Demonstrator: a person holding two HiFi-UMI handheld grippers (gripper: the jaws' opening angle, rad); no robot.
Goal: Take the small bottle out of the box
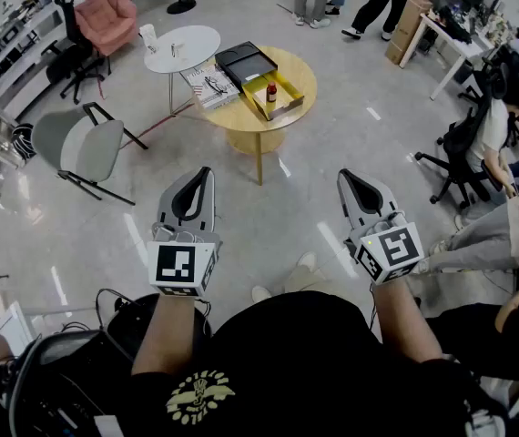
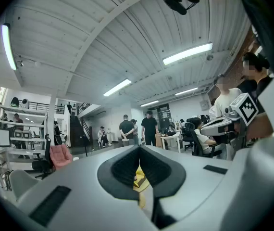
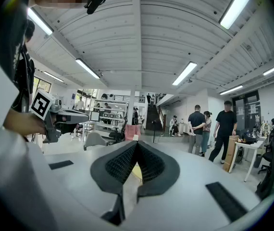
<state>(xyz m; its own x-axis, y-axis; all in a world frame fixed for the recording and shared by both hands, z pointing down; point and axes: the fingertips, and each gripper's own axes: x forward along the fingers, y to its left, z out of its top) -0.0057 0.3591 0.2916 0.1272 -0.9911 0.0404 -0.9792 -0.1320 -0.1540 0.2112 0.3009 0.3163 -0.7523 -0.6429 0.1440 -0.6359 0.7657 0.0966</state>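
Both left gripper (image 1: 205,173) and right gripper (image 1: 344,177) sit closed and empty; print on small bottle (image 1: 271,90) illegible.

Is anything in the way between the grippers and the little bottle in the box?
Nothing visible. Only bare floor lies between the left gripper, the right gripper and the round table. The small bottle stands in the open yellow box, nothing over it; the black box sits beside it, further back.
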